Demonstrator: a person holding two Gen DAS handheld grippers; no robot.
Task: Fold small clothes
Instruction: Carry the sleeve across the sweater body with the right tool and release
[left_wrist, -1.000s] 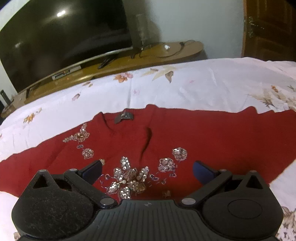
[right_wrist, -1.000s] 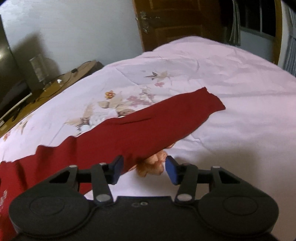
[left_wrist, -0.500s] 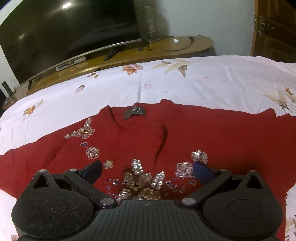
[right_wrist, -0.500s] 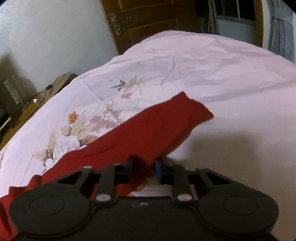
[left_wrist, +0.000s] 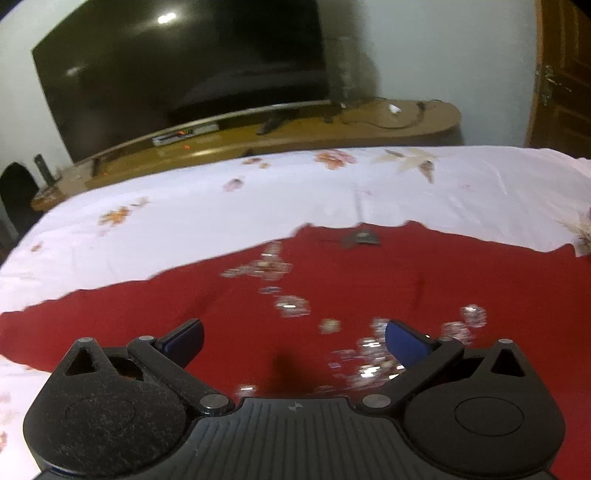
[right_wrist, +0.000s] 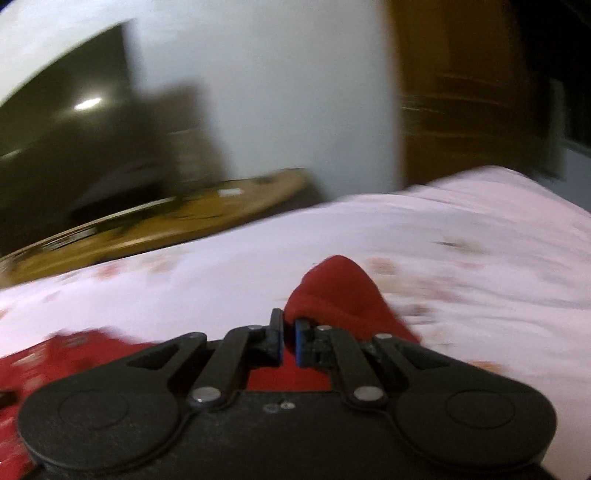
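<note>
Right tongs (right_wrist: 289, 338) pinching red sleeve (right_wrist: 336, 291), lifted off bed (right_wrist: 480, 236). Left tongs (left_wrist: 293, 338) spread wide over red top (left_wrist: 369, 273).

Matt red cloth garment (left_wrist: 369, 295), glittering sequins (left_wrist: 291, 306) stitched on. Smooth floral bedsheet (left_wrist: 258, 214) beneath it, faintly creased. Beyond it, polished wood stand (left_wrist: 332, 129), glossy black television (left_wrist: 177, 62). Matt black plastic left gripper (left_wrist: 293, 341), dusted.

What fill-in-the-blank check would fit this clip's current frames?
The right gripper is shut on the ____ sleeve of the sequinned garment.
The left gripper hovers over it with jaws ____.
The garment lies on a white ____-print bedsheet.

Missing words: red; open; floral
</note>
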